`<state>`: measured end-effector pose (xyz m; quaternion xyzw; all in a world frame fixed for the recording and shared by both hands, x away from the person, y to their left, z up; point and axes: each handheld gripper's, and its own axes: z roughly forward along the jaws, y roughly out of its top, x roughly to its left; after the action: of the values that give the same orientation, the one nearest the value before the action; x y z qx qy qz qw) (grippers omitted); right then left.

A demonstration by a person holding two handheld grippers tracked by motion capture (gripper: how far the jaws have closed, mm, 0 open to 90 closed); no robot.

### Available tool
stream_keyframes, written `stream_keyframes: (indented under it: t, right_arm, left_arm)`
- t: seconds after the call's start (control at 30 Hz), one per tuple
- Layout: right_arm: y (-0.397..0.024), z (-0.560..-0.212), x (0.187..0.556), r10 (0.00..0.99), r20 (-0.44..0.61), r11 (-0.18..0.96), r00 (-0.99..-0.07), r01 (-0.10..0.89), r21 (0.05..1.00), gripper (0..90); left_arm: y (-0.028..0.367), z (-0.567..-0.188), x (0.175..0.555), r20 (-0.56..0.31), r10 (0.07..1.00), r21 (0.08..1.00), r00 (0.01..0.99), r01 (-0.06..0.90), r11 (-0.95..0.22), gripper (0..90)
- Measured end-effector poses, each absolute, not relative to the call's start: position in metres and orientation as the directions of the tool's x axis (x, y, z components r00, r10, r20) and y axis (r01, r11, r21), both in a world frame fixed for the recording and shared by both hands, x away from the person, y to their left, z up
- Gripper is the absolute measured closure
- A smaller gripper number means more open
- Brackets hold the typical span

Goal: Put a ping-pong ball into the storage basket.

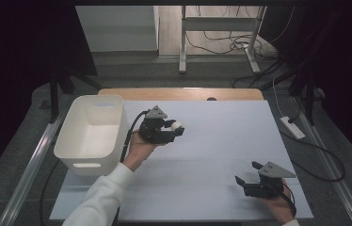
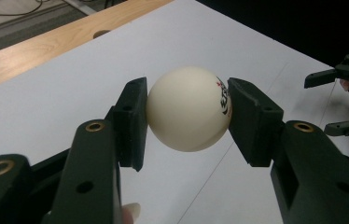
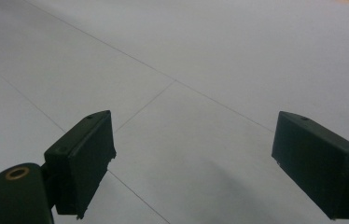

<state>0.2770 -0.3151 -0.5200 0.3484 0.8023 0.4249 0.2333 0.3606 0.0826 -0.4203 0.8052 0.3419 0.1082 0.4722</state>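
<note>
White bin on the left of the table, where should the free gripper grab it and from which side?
Grip the white bin by its top rim, coming down from above with the right gripper. The bin stands upright and open, so a thin wall edge fits between the jaws. The near wall's handle slot is likely harder to reach.

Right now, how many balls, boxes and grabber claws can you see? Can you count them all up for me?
Balls: 1, the white ball, pinched in the left gripper.
Boxes: 1, the white bin at the table's left edge.
Grabber claws: 2, the left gripper and the right gripper, which is open with nothing in it.
Total: 4
</note>
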Motion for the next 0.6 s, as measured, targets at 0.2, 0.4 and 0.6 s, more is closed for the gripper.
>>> stream_keyframes:
  t: [0.2, 0.4, 0.6]
  right_arm:
    - [-0.3149, -0.5202, 0.277, 0.757, -0.077, 0.396, -0.649, 0.361, 0.844, 12.8]
    - [-0.3148, -0.5203, 0.277, 0.757, -0.079, 0.397, -0.648, 0.361, 0.844, 12.8]
    - [-0.3148, -0.5203, 0.2769, 0.757, -0.079, 0.396, -0.648, 0.36, 0.845, 12.8]
  left_arm:
    - [0.0858, -0.4201, 0.3593, -0.148, 0.656, 0.836, 0.74, 0.448, -0.317, 50.5]
    - [0.0877, -0.4196, 0.3573, -0.146, 0.659, 0.835, 0.738, 0.449, -0.317, 50.5]
    - [0.0905, -0.4174, 0.3549, -0.144, 0.661, 0.839, 0.737, 0.445, -0.313, 50.5]
